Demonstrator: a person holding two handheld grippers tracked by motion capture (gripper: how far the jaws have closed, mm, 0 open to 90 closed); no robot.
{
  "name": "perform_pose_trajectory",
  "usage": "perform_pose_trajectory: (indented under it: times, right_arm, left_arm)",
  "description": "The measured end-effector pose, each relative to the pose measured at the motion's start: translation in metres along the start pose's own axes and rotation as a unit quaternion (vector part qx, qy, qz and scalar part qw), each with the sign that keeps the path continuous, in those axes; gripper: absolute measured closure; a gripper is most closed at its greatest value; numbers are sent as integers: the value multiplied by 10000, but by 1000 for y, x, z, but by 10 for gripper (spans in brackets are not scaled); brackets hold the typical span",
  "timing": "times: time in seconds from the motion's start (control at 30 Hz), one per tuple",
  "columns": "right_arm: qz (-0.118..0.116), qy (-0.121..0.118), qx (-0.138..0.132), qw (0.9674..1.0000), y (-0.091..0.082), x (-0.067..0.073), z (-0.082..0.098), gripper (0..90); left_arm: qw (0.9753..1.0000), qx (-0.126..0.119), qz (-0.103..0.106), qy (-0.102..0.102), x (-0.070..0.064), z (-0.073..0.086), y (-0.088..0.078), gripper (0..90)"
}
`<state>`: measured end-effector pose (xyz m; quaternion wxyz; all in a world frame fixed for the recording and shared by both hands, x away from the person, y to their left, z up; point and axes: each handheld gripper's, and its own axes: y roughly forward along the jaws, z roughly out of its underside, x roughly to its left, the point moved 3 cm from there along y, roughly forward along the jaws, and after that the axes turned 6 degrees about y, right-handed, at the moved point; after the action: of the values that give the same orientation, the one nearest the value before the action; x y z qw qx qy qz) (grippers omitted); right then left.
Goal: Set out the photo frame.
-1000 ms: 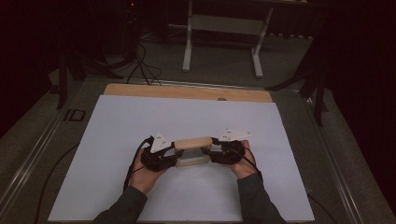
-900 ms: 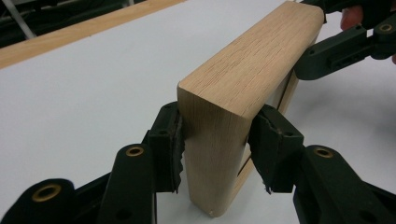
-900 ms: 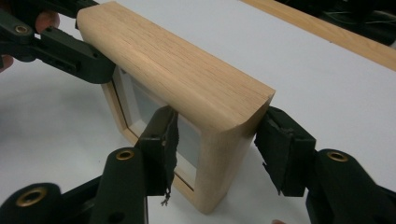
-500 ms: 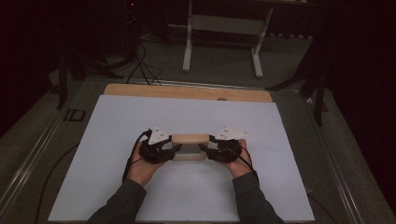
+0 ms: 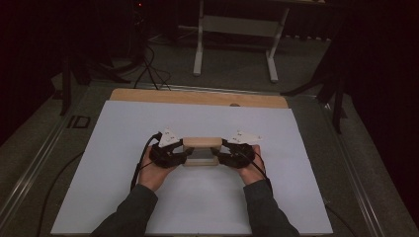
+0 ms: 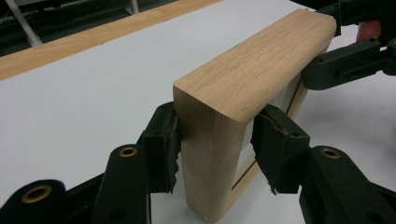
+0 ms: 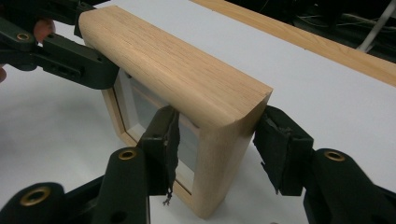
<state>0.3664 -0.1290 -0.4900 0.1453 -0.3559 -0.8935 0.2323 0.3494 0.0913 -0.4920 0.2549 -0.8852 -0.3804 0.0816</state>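
White sheeting (image 5: 123,197) is spread over the table, whose wooden edge (image 5: 197,97) is left bare along the far side. Near the middle of that sheet a pale oak frame (image 5: 201,143) is stood upright on its lower edge, its rounded top rail uppermost and a glazed panel (image 7: 144,109) set back within it. The frame is flanked by the two tools, one at each short end.

The left gripper (image 6: 215,140) is seen straddling the nearer upright of the frame in the left gripper view. One pad is laid against the outer face, the other stands slightly off the inner edge, so no firm clamping is shown; its jaws have just been opening with the frame between them.

The right gripper (image 7: 217,149) is set astride the opposite upright. A small gap is visible beside the outer pad (image 7: 280,149), while the inner pad (image 7: 163,149) is in front of the glazing; whether that pad presses cannot be told, and the jaws are taken as loosely parted around the wood.

Each tool is held in a hand (image 5: 150,173), with dark sleeves (image 5: 267,212) entering from the near edge.
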Motion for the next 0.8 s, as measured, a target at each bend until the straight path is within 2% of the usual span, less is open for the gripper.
perform_pose_trajectory:
  times: [0.6,0.8]
  right_arm:
    - [24,181,-105,9998,8,-3,-1,501]
    - [-27,217,-131,9997,9,-4,0,509]
  left_arm:
    - [9998,-77,99,-145,10,1,6,514]
    - [9995,-72,67,-298,10,3,8,496]
